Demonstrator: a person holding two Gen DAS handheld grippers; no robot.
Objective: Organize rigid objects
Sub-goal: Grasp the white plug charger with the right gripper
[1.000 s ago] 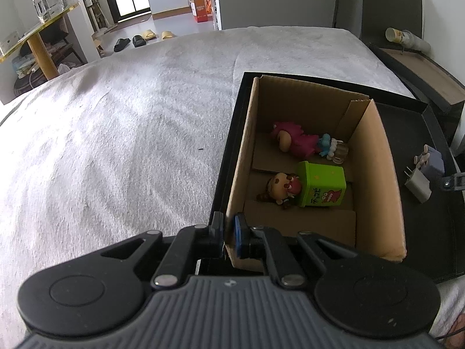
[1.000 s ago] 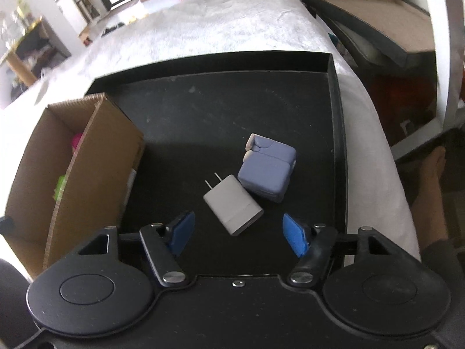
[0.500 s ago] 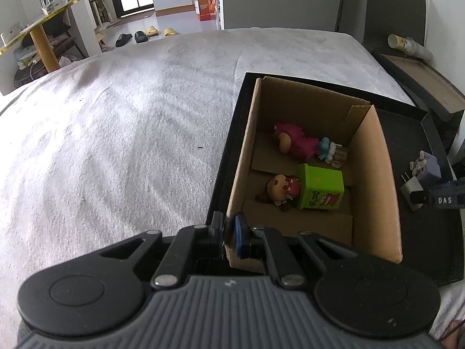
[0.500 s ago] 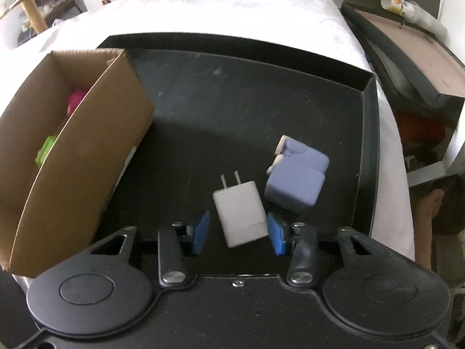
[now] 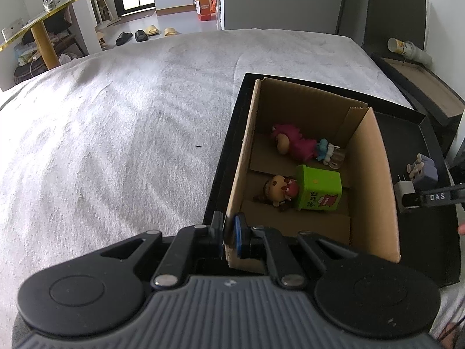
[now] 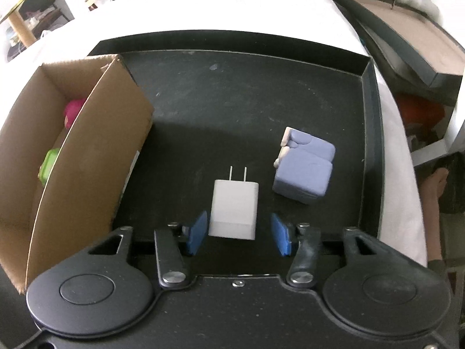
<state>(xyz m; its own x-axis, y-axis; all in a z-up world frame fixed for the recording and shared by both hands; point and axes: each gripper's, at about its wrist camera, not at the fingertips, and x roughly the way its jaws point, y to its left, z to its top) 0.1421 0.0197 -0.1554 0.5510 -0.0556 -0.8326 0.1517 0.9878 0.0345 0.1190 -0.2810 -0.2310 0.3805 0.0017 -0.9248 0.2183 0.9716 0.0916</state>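
Charger [image 6: 234, 209] prongs away, lengthwise between parted right fingers [image 6: 197, 232] (left fingers [image 5: 240, 235] clamping box [image 5: 375, 180] wall)

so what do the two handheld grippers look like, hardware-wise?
Both match: black bodies with two round discs, silver pivot bolts on black linkage arms, and blue pads on the fingers. The left gripper has a ribbed grey housing; the right gripper has a smooth black one, and in the left view its finger reads "DAS" in white.

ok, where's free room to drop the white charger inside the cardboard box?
Bare floor in the cardboard box lies along its near end, below the green box toy, and along the far wall beyond the pink figure. The middle is crowded. The left claw pinches the near-left corner.
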